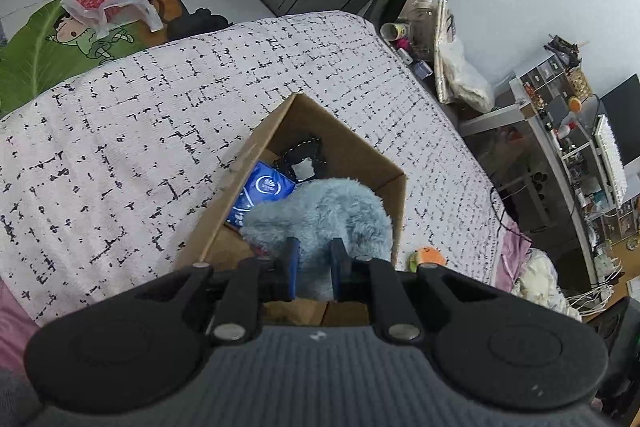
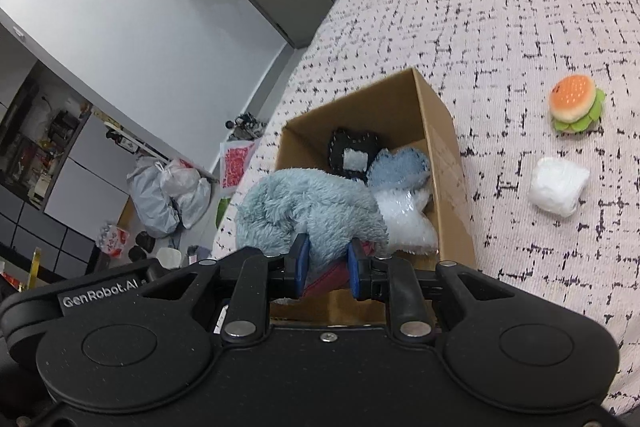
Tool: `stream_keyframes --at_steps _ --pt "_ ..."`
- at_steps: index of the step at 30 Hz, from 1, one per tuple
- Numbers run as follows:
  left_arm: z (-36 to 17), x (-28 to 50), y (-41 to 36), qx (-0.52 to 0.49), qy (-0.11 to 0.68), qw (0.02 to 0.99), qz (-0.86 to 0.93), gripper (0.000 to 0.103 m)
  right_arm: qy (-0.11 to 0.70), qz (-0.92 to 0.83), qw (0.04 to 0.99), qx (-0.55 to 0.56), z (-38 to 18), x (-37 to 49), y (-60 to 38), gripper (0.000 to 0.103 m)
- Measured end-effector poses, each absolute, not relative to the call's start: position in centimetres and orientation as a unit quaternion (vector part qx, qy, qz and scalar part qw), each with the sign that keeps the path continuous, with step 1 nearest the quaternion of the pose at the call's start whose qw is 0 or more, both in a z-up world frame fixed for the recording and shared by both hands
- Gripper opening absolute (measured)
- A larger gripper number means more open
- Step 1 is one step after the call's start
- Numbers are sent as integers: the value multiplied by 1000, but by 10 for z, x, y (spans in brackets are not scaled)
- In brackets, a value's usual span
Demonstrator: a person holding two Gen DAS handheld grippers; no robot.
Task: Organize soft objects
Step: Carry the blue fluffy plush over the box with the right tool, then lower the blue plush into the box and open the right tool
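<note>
A fluffy light-blue plush hangs over the open cardboard box on the bed. My left gripper and my right gripper are each shut on an end of the plush, above the box's near side. Inside the box lie a blue packet, a black item with a white patch, a small blue cloth and a white bubble-wrap bundle. A burger plush and a white wrapped bundle lie on the bed, right of the box.
The bed's white, black-flecked cover surrounds the box. Plastic bags and a green mat lie on the floor beyond the bed. A cluttered desk stands to the right.
</note>
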State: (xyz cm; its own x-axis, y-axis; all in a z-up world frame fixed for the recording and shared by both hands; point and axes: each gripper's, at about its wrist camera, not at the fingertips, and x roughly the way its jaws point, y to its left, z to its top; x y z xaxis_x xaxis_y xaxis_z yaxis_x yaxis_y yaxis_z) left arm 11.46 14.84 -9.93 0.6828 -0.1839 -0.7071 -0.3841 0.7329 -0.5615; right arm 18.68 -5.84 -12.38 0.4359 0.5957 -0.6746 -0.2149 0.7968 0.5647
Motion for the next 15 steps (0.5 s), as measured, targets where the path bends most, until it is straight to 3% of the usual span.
stream_keyframes --at_steps 1,4,5,10,15 --pt "-100 115 149 -360 397 842 65 17 477 244 820 200 -126 187 -58 28" --pt "-99 117 150 -354 407 838 79 20 495 240 809 206 -130 188 -60 55" --pt "-97 117 150 -351 407 839 82 22 491 238 812 208 -129 187 -62 59" --pt "-85 114 142 -334 399 849 94 41 482 241 814 217 -122 186 -75 59" --pt "-76 114 128 -315 394 857 103 53 466 239 821 227 -111 184 -94 59"
